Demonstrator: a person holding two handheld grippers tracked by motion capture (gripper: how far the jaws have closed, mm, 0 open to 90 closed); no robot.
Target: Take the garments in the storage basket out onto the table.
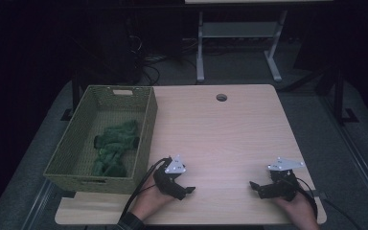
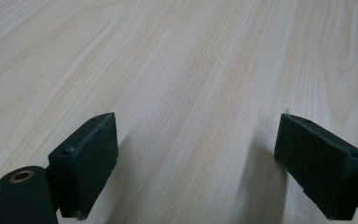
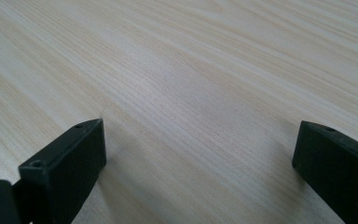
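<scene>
Left gripper (image 1: 184, 188): seen at lower centre-left of the high view, held in a hand (image 1: 149, 203) over the near part of the worktop (image 1: 220, 139). Jaws are spread wide in the left gripper view; nothing is held between them, and bare wood grain is seen in the gap.

Right gripper (image 1: 255, 186): seen at lower right of the high view, near the front edge. Jaws are likewise spread wide in the right gripper view, with nothing gripped or touched.

Woven basket (image 1: 79, 139): set at the left of the frame, overhanging the left edge of the worktop. Green cloth (image 1: 115, 146) is lodged inside it, well apart from both grippers.

Open room: bare wood is seen between the grippers and across the centre and upper right. A round hole (image 1: 221, 97) is noted near the far edge.
</scene>
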